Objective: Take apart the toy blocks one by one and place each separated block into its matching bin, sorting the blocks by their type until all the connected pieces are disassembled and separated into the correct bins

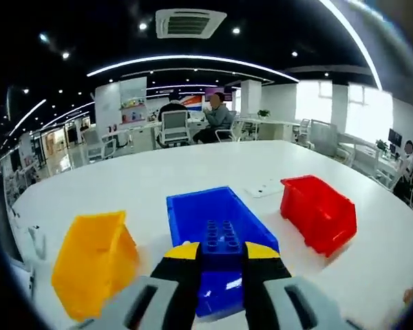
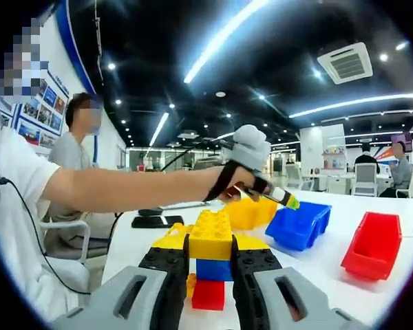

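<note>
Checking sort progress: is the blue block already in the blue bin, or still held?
Still held. In the left gripper view the left hand-held gripper clamps the blue block above the blue bin; not released yet.

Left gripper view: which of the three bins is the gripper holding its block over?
The blue bin, the middle one. The left gripper holds a blue block right above it, with the yellow bin off to one side and the red bin to the other.
</note>
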The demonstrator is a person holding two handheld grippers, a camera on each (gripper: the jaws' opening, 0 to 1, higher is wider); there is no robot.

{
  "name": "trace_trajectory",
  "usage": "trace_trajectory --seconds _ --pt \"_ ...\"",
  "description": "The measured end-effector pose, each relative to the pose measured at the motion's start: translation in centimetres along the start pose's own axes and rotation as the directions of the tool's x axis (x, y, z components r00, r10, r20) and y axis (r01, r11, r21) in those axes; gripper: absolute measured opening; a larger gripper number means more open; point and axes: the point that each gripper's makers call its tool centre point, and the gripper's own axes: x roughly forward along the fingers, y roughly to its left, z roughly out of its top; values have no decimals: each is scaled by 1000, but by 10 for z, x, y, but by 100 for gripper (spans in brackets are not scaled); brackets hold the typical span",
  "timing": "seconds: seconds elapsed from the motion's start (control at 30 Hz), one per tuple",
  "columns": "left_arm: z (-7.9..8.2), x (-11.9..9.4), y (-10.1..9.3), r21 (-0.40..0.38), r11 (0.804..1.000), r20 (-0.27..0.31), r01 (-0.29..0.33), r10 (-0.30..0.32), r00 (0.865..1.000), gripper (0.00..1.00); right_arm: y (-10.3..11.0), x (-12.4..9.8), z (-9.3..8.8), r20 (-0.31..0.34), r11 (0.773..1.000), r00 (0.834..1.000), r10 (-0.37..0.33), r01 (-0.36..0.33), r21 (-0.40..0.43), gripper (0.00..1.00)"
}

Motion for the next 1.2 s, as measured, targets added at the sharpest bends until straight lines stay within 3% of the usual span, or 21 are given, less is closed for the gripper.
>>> trace_trajectory --seconds 0.13,0.23,0.27,0.33,0.4,0.57,0.73,0.87,0.93,1.13,1.2 --pt "1 7 2 48 999 17 -26 25 1000 25 1 -1 0 -2 1000 1000 0 0 -1 25" --pt "15 4 2 84 996 93 -41 33 995 26 2 -1 0 -2 1000 1000 3 -3 -4 25" --pt "20 1 2 93 994 122 -50 38 992 32 2 -1 -1 -1 1000 1000 3 -3 -4 25" --pt "32 -5 -6 104 994 189 -17 -3 982 56 1 -1 0 1 1000 1000 2 -2 -4 25" --pt "36 -12 -9 126 992 202 -10 -16 979 68 2 -1 -1 2 1000 1000 2 -2 -4 25" --pt "43 -27 -14 156 988 220 -6 -29 975 65 1 1 -1 1 1000 1000 4 -4 -4 25" --pt "38 -51 -22 181 983 237 30 -73 969 64 2 0 -1 2 1000 1000 6 -6 -4 25" --pt "36 -81 -26 188 981 287 54 -107 952 63 1 0 0 5 1000 1000 6 -6 -2 25" --pt "32 -104 -32 196 977 329 81 -143 934 63 1 0 0 5 1000 1000 8 -8 -2 25" --pt "3 -156 -39 201 973 396 112 -185 899 63 -1 -2 0 7 1000 1000 14 -14 10 25" --pt "-7 -175 -43 195 971 422 140 -212 881 63 -2 -3 0 9 1000 1000 17 -18 15 25"
